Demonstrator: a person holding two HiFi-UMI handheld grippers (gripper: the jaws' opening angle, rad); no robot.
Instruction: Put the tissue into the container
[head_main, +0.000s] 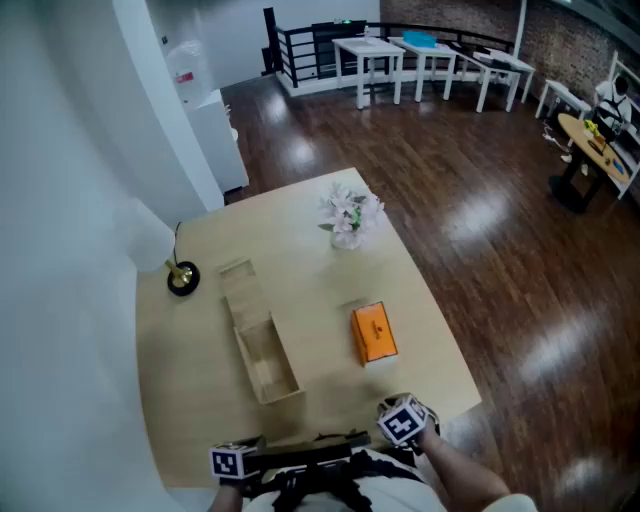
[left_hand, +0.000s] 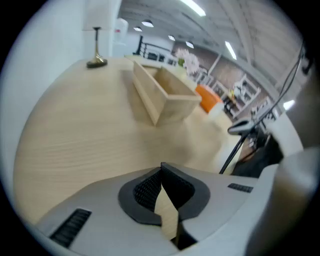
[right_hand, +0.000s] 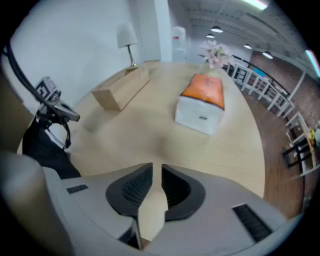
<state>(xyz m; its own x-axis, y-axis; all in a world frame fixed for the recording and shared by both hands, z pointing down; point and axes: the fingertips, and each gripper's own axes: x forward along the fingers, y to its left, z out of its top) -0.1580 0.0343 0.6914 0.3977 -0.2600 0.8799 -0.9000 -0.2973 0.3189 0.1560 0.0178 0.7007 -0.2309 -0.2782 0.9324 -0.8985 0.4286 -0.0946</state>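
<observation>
The orange and white tissue box (head_main: 373, 333) lies on the light wooden table (head_main: 200, 400), right of the open wooden container (head_main: 262, 345). Both grippers hover over the near edge, apart from both objects; their marker cubes show at left (head_main: 228, 463) and right (head_main: 405, 422). In the left gripper view the container (left_hand: 162, 95) stands ahead with the tissue box (left_hand: 207, 98) behind it, and my left gripper (left_hand: 161, 167) is shut and empty. The right gripper view has the tissue box (right_hand: 202, 102) straight ahead and the container (right_hand: 121, 89) to its left. My right gripper (right_hand: 156, 167) keeps a narrow gap, nothing in it.
A vase of pale flowers (head_main: 349, 215) stands at the table's far side. A lamp base (head_main: 183, 278) sits at the left by the white wall. Dark wood floor runs along the right of the table; white tables (head_main: 430, 60) stand far back.
</observation>
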